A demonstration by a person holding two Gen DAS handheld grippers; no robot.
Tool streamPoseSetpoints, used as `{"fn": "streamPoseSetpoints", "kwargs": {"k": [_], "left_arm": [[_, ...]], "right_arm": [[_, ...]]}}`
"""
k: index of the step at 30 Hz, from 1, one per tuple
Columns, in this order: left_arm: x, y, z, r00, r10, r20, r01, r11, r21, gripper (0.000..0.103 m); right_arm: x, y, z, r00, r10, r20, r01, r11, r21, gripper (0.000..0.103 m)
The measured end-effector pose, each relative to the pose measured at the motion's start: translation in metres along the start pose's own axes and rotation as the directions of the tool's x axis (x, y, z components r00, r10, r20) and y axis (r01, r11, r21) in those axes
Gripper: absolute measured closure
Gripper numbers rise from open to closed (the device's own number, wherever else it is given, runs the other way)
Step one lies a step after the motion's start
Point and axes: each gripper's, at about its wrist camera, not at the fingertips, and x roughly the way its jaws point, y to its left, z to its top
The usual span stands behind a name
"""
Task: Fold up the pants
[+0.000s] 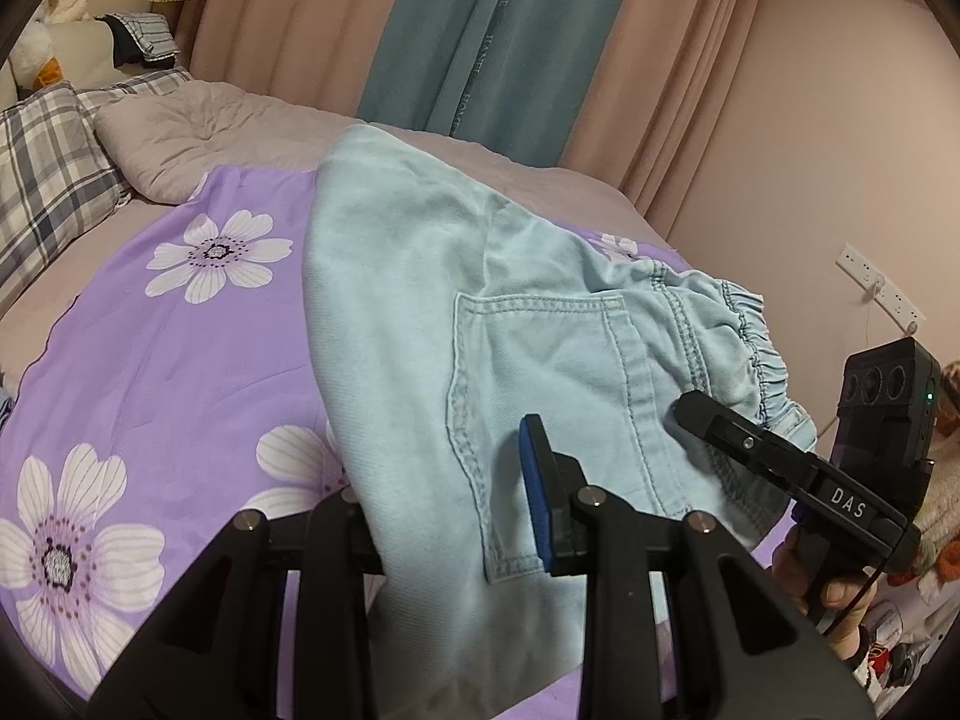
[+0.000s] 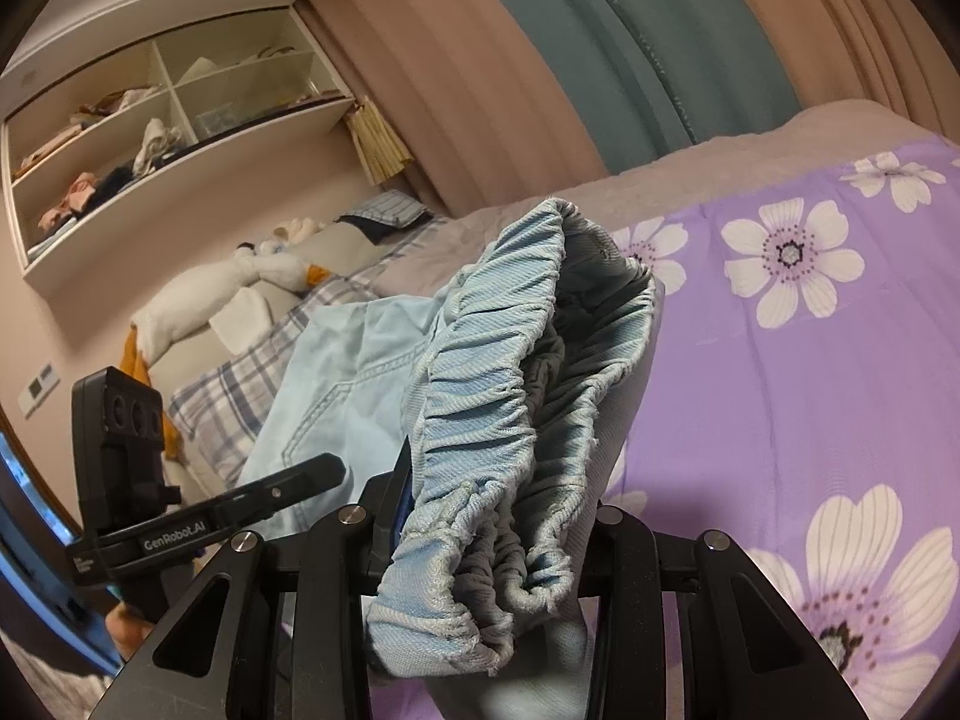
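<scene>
Light blue denim pants (image 1: 432, 324) lie lengthwise on the purple flowered bedspread (image 1: 168, 360), back pocket up, legs running away towards the pillows. My left gripper (image 1: 444, 498) holds the pants fabric between its fingers near the pocket; the left finger is hidden under the cloth. The right gripper shows in the left wrist view (image 1: 720, 426) at the waistband. In the right wrist view my right gripper (image 2: 492, 540) is shut on the gathered elastic waistband (image 2: 510, 408), which bunches up over its fingers.
Plaid pillows (image 1: 42, 180) and a grey cushion (image 1: 174, 138) lie at the bed's head. Pink and teal curtains (image 1: 498, 30) hang behind the bed. Wall shelves (image 2: 150, 120) hold clothes. A wall with sockets (image 1: 876, 282) is to the right.
</scene>
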Motion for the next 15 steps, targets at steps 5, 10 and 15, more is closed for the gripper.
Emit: {"fn": "streamPoseSetpoints", "kwargs": {"k": [5, 10, 15], "left_arm": [[0.020, 0.004, 0.007, 1.000, 0.001, -0.017, -0.001, 1.000, -0.003, 0.075], [0.037, 0.007, 0.011, 0.999, 0.003, -0.034, -0.004, 1.000, -0.012, 0.075], [0.050, 0.011, 0.012, 0.999, 0.011, -0.051, -0.012, 1.000, -0.014, 0.075]], "right_arm": [[0.011, -0.007, 0.006, 1.000, -0.010, 0.000, 0.010, 1.000, 0.007, 0.066], [0.025, -0.015, 0.009, 1.000, -0.028, -0.006, 0.028, 0.999, 0.023, 0.066], [0.036, -0.022, 0.011, 0.999, -0.038, -0.018, 0.038, 0.999, 0.036, 0.066]]}}
